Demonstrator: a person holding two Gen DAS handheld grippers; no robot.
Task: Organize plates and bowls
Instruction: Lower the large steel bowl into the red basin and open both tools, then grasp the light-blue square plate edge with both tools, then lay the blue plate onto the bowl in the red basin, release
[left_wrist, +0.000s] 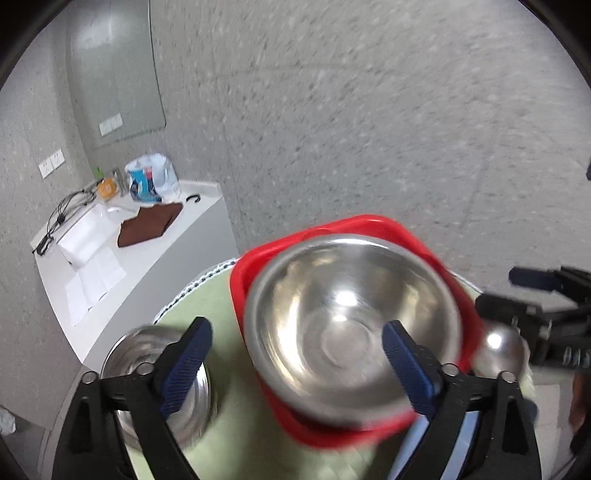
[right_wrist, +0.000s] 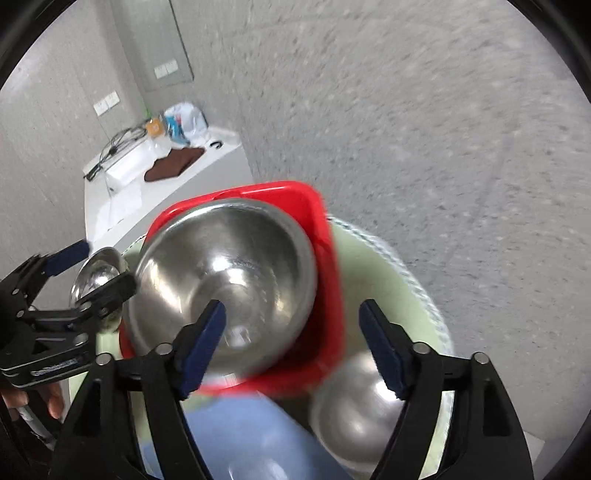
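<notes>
A large steel bowl (left_wrist: 351, 325) sits in a red square plate (left_wrist: 369, 432) on a round green-topped table (left_wrist: 229, 295). My left gripper (left_wrist: 297, 343) is open above the table, its right finger over the large bowl's near side, its left finger over a small steel bowl (left_wrist: 125, 354). My right gripper (right_wrist: 293, 325) is open, with its left finger over the large bowl (right_wrist: 229, 273) and its right finger above another steel bowl (right_wrist: 358, 413). A light blue plate (right_wrist: 240, 435) lies below it. The red plate (right_wrist: 328, 295) and the small bowl (right_wrist: 96, 273) also show in the right wrist view.
A white counter (left_wrist: 177, 251) stands beyond the table with a brown cloth (left_wrist: 147, 225), papers, cables and a plastic bag (left_wrist: 151, 177). Grey speckled floor surrounds the table. Each gripper shows in the other's view, the right gripper (left_wrist: 517, 291) and the left gripper (right_wrist: 99, 266).
</notes>
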